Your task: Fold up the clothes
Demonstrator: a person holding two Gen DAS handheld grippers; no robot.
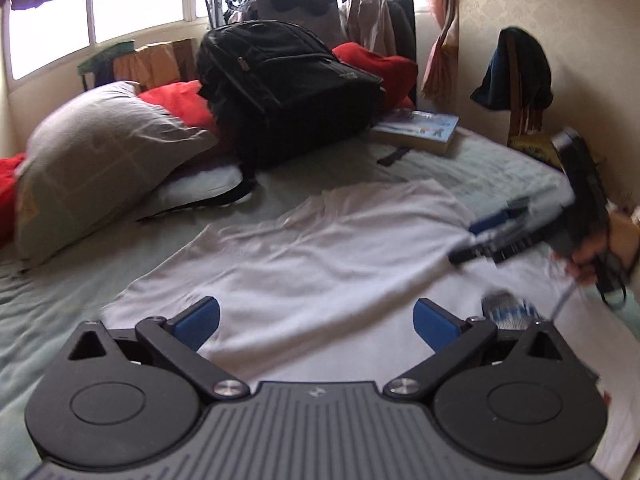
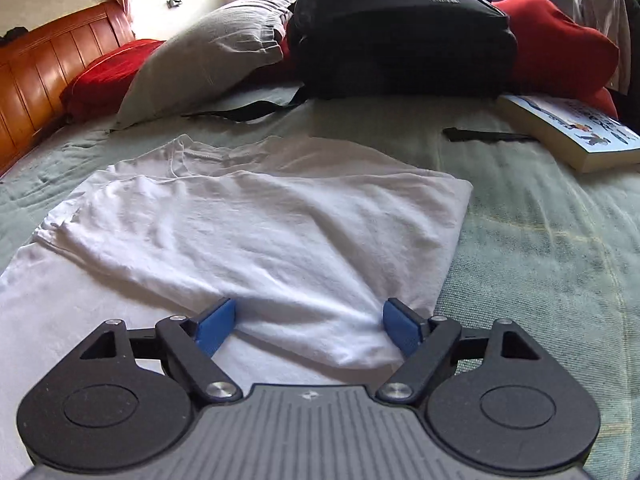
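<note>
Partly folded: white T-shirt [image 2: 256,224] on the bed [image 2: 540,240] with one side laid over; further folds left; left gripper [image 1: 316,320] and right gripper [image 2: 310,322] spread wide, holding nothing.

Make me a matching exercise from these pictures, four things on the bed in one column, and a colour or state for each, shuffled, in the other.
Things:
1. shirt
2. backpack
3. book
4. pillow

Descriptions:
A. black, standing upright
B. grey, beside a red cushion
C. white, partly folded
D. lying flat near the bed's edge

Pairs: 1-C, 2-A, 3-D, 4-B
</note>
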